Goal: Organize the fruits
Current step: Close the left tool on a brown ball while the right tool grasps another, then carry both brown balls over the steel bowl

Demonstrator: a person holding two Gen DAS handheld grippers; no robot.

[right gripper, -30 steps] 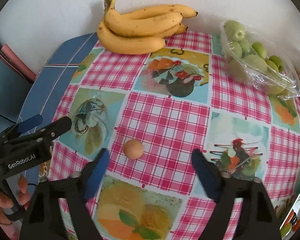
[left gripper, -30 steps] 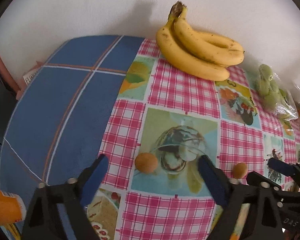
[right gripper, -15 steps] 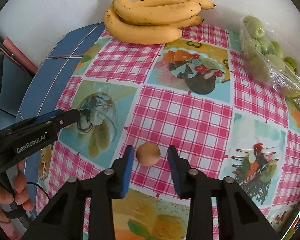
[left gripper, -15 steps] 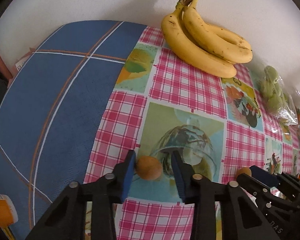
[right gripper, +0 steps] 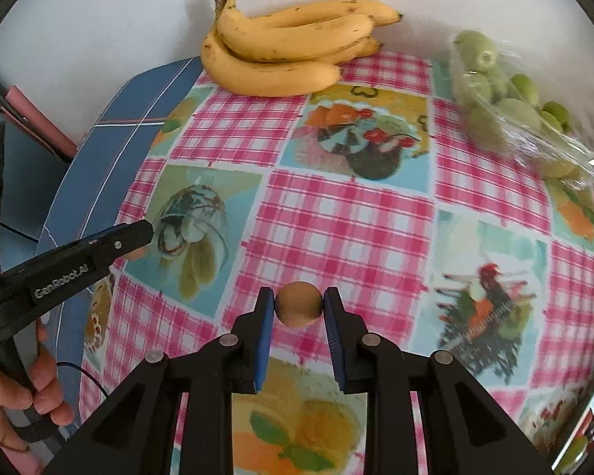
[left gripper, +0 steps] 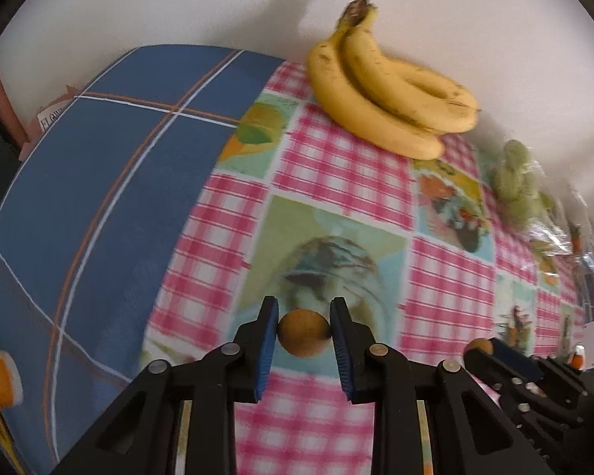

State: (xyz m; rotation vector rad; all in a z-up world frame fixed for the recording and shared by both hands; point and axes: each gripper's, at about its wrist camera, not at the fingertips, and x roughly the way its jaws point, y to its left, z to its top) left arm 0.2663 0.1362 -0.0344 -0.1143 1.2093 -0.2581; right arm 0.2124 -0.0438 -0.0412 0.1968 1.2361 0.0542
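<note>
Left wrist: left gripper [left gripper: 303,326] now clamped on brown fruit [left gripper: 303,332], near cloth [left gripper: 336,182] edge. Right gripper [right gripper: 299,308] likewise pinching second fruit [right gripper: 298,304], mid-cloth. Wide open a second ago; lifting next, probably.

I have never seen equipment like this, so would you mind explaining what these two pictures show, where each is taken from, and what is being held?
There is no robot: a person holds a two-finger gripper in each hand, and each carries a wide-angle camera looking along its fingers. One picture comes from the left gripper, which is closed on a small round brown fruit. The other comes from the right gripper, closed on a second brown fruit; the person's hand appears at its left edge. Each gripper also shows in the other's picture. On the checked tablecloth lie a bunch of bananas and a clear bag of green fruits.
</note>
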